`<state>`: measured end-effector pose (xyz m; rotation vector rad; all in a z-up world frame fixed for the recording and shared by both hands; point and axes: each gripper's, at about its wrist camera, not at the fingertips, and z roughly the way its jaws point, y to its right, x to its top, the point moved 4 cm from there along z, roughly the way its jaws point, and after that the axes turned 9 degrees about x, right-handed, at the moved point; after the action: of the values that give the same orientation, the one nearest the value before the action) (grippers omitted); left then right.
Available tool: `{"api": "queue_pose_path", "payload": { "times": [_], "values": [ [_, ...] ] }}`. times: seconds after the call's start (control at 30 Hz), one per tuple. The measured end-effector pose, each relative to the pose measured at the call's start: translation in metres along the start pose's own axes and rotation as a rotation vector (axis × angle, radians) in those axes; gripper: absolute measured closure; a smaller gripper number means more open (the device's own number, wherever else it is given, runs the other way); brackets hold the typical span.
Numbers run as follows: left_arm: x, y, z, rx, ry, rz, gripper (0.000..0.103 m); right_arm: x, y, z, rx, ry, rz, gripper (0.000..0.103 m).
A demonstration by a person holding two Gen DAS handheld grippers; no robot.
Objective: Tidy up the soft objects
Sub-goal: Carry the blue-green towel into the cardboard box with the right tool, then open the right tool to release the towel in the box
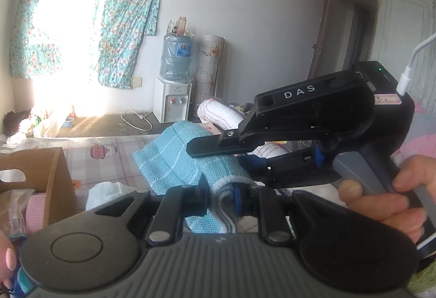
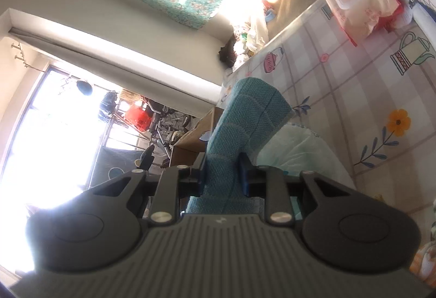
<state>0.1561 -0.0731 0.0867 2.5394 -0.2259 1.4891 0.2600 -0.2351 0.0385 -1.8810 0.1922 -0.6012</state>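
A light blue woven towel (image 1: 163,159) hangs lifted above the checked tablecloth (image 1: 114,161), held between both grippers. My left gripper (image 1: 220,197) is shut on the towel's folded, white-striped hem at the bottom of the left wrist view. My right gripper (image 1: 218,157), marked DAS and held by a hand (image 1: 395,199), comes in from the right and pinches the same towel higher up. In the right wrist view, which is turned on its side, the towel (image 2: 245,112) runs up from between the right gripper's (image 2: 222,175) closed fingers.
An open cardboard box (image 1: 54,175) with pink things inside stands at the left. A crumpled white piece (image 1: 109,191) lies beside it. A tissue pack (image 2: 359,0) and a rolled striped blanket (image 1: 220,112) lie at the table's far side. A water dispenser (image 1: 173,96) stands by the wall.
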Motion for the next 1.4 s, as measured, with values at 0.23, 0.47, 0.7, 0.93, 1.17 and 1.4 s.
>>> {"api": "queue_pose_path", "payload": {
  "times": [0.23, 0.47, 0.7, 0.93, 1.17, 1.4],
  "values": [
    [0.004, -0.077, -0.084, 0.136, 0.069, -0.045, 0.084, -0.033, -0.089, 0.069, 0.117, -0.114, -0.102, 0.081],
    [-0.021, -0.192, -0.119, 0.351, 0.0, -0.125, 0.083, -0.08, -0.134, 0.201, 0.166, -0.277, -0.094, 0.083],
    [-0.058, -0.281, -0.096, 0.475, -0.195, -0.21, 0.076, -0.133, -0.115, 0.328, 0.046, -0.369, 0.012, 0.086],
    [-0.07, -0.305, -0.123, 0.47, -0.183, -0.226, 0.066, -0.165, -0.068, 0.379, -0.065, -0.423, 0.113, 0.086],
    [-0.081, -0.298, -0.109, 0.433, -0.221, -0.193, 0.066, -0.188, -0.08, 0.384, -0.149, -0.541, -0.037, 0.082],
    [-0.089, -0.294, -0.106, 0.428, -0.235, -0.187, 0.066, -0.174, -0.103, 0.352, -0.142, -0.492, -0.09, 0.055]
  ]
}}
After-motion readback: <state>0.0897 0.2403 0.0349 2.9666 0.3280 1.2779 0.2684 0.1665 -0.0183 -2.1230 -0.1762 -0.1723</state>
